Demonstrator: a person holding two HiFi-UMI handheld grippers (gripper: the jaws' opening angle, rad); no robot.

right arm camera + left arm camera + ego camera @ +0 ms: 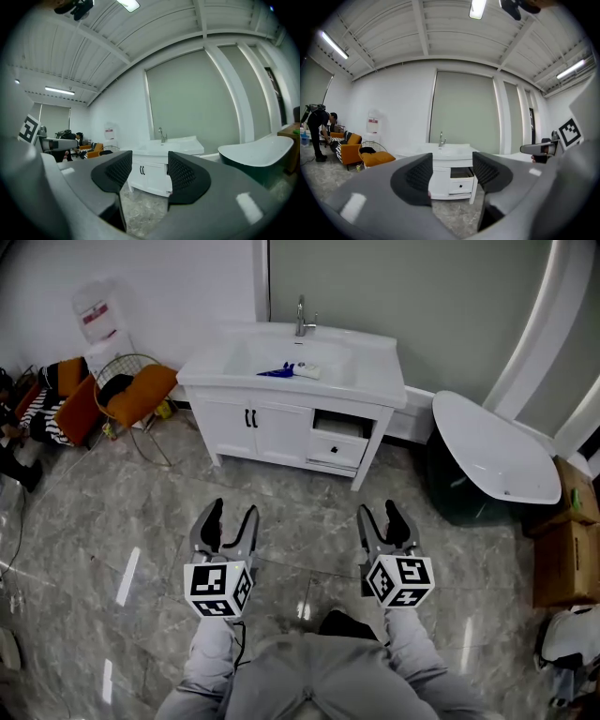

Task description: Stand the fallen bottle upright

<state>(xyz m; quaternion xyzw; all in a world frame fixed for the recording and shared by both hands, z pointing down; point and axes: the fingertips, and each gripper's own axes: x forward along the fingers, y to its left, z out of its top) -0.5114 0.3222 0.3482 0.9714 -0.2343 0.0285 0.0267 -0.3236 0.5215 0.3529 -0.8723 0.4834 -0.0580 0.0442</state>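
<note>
Floor tiles (112,521) in grey marble fill most of my head view. A white bathtub (492,460) with a dark outer shell stands at the right. Just left of it, a white vanity (272,427) stands against the wall, one drawer (339,427) on its right side partly pulled out. Orange chairs (141,390) sit well off to the left.

I hold both grippers level over the floor, well short of the vanity and facing it. The left gripper (233,512) has its jaws spread with nothing between the pads. The right gripper (378,510) looks the same, with bare floor and cabinet showing through the gap.

The bottle (291,371) is a small blue-and-white shape lying flat in the vanity's basin, in front of the faucet (302,317).
</note>
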